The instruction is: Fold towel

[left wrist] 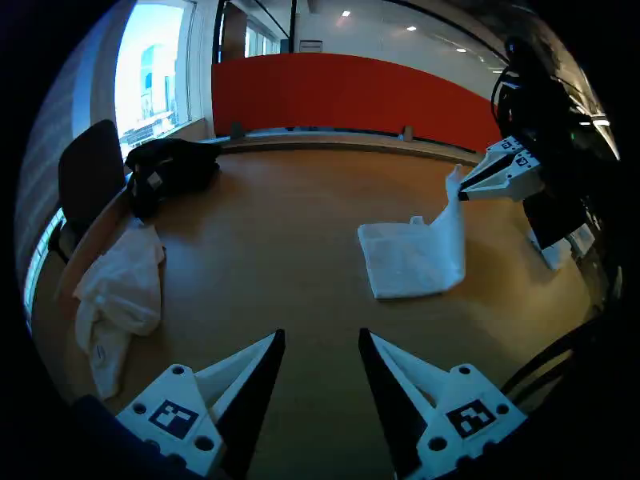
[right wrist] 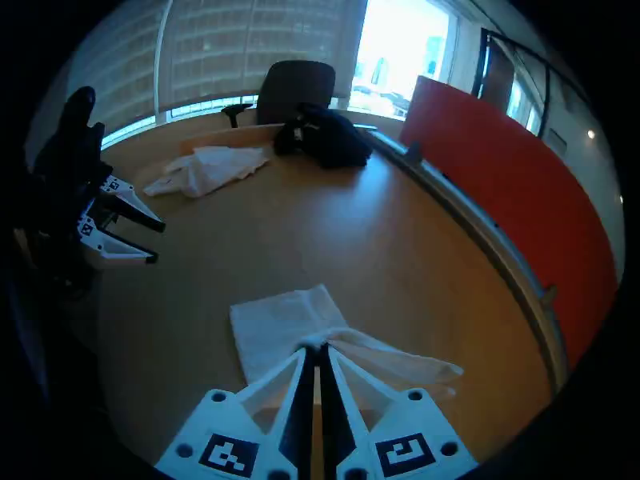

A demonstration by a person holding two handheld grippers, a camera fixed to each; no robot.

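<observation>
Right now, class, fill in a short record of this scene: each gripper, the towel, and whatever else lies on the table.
towel: white, mostly flat on the table, one corner raised
right gripper: shut on the raised corner
left gripper: open, empty, above the table
also on table: crumpled white cloth; black bag

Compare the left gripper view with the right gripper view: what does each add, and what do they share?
Left gripper view: the open fingers of the left gripper, ceiling lights, and a side look at the right gripper holding a corner of the towel raised. Right gripper view: window blinds, a hand holding the left gripper, and the right gripper's shut fingers pinching the towel close up. Shared: the wooden table, crumpled white cloth, black bag, chair, red partition.
</observation>
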